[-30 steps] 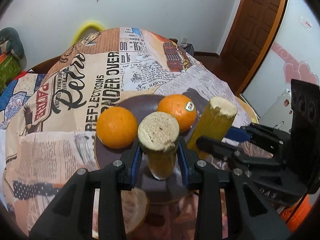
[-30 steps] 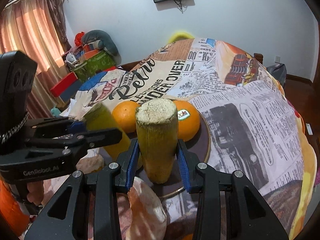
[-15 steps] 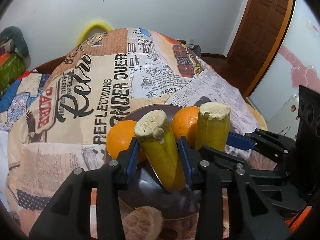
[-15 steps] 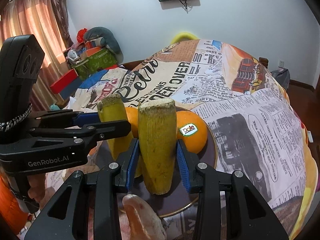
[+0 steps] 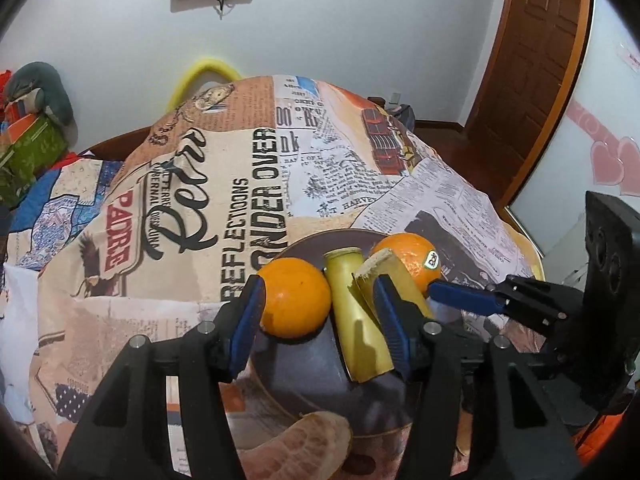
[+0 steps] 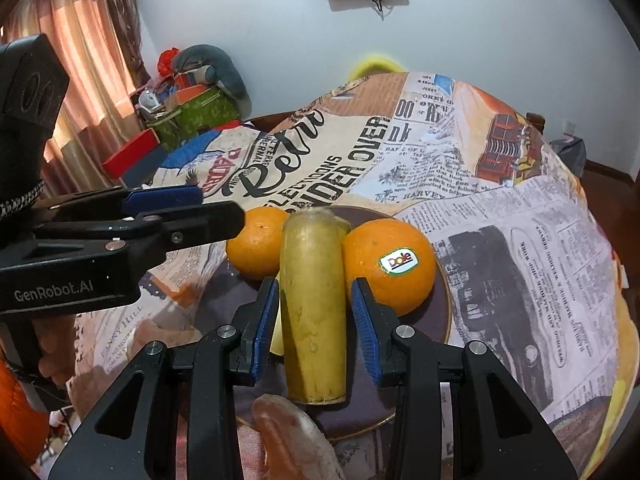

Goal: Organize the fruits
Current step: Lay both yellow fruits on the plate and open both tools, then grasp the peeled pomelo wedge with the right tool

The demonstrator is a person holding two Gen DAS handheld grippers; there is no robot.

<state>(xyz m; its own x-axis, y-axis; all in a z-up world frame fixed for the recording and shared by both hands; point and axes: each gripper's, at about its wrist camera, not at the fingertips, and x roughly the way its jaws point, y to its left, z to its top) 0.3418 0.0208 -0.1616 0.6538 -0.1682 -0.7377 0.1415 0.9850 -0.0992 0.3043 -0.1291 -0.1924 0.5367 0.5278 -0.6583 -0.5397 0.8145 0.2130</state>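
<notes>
A dark round plate [image 5: 304, 364] [image 6: 444, 308] holds two oranges and two yellow cut stalk pieces. In the left wrist view, my left gripper [image 5: 320, 320] is open around the plain orange [image 5: 294, 300] and one stalk piece [image 5: 356, 324], which lies on the plate. The stickered orange [image 5: 416, 256] [image 6: 390, 266] sits behind. In the right wrist view, my right gripper [image 6: 314, 320] is open; the other stalk piece [image 6: 314, 312] lies between its pads [image 6: 266, 320], with a small gap on each side. The plain orange [image 6: 256, 242] is at the left.
A peeled fruit piece [image 5: 304, 448] [image 6: 296, 440] lies at the plate's near edge. The table wears a newspaper-print cloth [image 5: 224, 184]. A door [image 5: 532, 60] stands at the right, boxes and clutter [image 6: 188, 108] at the left.
Both grippers have opened and let go of their stalk pieces, which went from upright to lying on the plate between the oranges.
</notes>
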